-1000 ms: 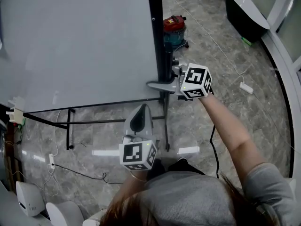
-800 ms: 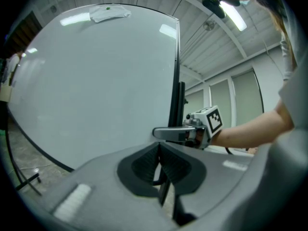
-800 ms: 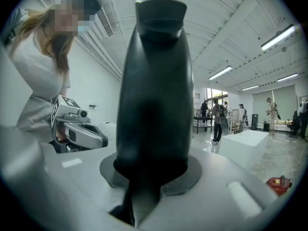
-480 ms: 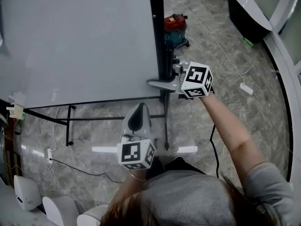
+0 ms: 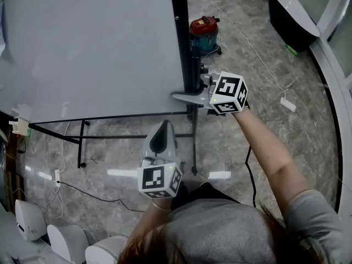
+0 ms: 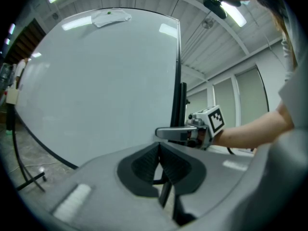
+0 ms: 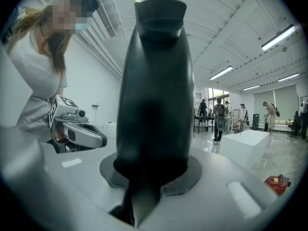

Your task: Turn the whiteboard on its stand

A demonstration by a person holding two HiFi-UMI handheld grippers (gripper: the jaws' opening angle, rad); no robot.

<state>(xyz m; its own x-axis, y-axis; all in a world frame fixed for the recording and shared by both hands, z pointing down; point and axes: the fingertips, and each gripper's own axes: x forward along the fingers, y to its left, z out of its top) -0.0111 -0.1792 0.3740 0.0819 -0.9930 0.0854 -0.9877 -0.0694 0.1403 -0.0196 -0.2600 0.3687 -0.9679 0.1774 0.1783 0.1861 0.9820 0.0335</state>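
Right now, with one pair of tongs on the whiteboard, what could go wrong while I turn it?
1. The right tongs pinch the whiteboard only at its thin black edge, near the lower corner; they might slip off.
2. The red vacuum cleaner sits just beyond the stand, so the swinging board may hit it.
3. A power strip lies on the floor nearby; stepping around could catch its cable.

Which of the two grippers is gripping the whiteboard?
The right gripper, on the outstretched arm: its jaws clamp the dark edge of the whiteboard near its bottom corner. The left gripper hangs short of the board, jaws together on nothing.
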